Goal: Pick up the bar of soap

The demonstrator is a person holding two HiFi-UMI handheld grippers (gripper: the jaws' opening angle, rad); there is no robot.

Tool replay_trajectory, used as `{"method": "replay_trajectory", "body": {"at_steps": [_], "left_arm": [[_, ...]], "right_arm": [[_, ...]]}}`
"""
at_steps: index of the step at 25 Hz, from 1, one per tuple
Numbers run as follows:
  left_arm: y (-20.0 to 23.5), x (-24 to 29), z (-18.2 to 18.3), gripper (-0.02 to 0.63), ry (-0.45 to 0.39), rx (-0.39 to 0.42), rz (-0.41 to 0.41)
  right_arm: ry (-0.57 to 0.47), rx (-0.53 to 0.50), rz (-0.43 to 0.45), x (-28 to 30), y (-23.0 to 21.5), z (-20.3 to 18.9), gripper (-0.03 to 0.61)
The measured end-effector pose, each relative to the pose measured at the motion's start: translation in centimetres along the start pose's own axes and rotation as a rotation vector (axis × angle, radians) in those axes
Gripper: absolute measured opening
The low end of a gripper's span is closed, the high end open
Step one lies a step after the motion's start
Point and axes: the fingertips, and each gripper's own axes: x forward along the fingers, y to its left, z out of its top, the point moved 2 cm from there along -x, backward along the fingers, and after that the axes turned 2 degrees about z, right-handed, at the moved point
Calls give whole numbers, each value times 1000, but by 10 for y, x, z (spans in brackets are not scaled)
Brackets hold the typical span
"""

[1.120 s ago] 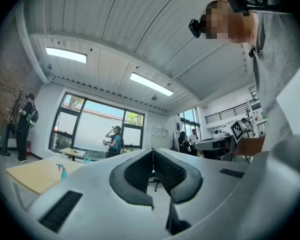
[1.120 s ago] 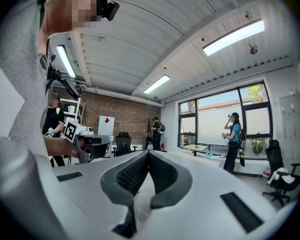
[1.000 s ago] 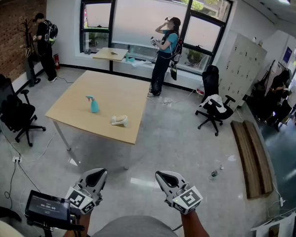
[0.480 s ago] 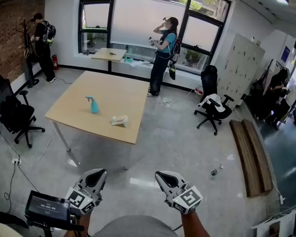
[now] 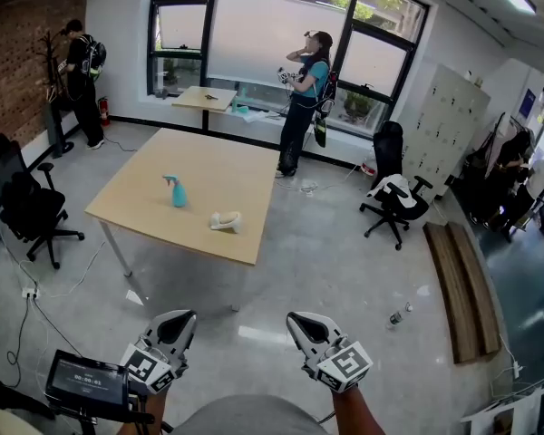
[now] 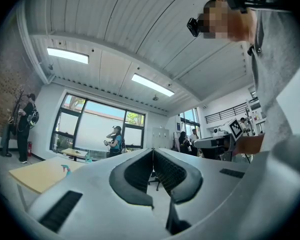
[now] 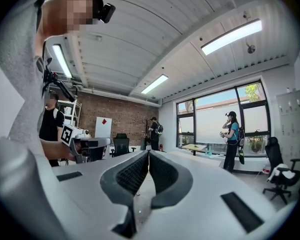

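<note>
Standing far from surface [image 5: 154, 198], left tongs [image 5: 176, 323] and right tongs [image 5: 301, 323] pinched together, empty; soap [image 5: 225, 221] untouched, pickup not started.

I count two tools: the left tool [image 5: 176, 321] and the right tool [image 5: 301, 323]. Well ahead of them stand two counters, a large counter [image 5: 213, 163] and a small counter [image 5: 198, 99] farther off by the window. The large one carries one teal spray bottle [image 5: 176, 191] and one bar of soap [image 5: 225, 221].

There are three black office chairs. One chair [image 5: 23, 208] is ahead-left of the left tool. A second chair [image 5: 397, 205] and a third chair [image 5: 387, 141] are ahead-right of the right tool.

Two people stand far ahead: one person [image 5: 77, 62] to the left, another person [image 5: 306, 84] near the middle.

One plastic bottle [image 5: 395, 316] lies on the floor right of the right tool. One screen [image 5: 86, 381] sits just left of the left tool.
</note>
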Motion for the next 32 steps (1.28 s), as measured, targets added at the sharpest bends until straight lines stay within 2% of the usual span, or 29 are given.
{"method": "replay_trajectory", "body": {"at_steps": [5, 18, 24, 32], "left_arm": [[23, -3, -6, 6, 3, -2, 10], [46, -6, -9, 6, -3, -17, 40], [60, 17, -15, 6, 4, -13, 65], [99, 71, -27, 5, 28, 22, 168]], "right_arm": [[7, 6, 1, 25, -1, -5, 3], [18, 2, 26, 53, -5, 1, 3], [10, 9, 60, 75, -34, 0, 3], [-17, 41, 153, 137, -108, -11, 3]]}}
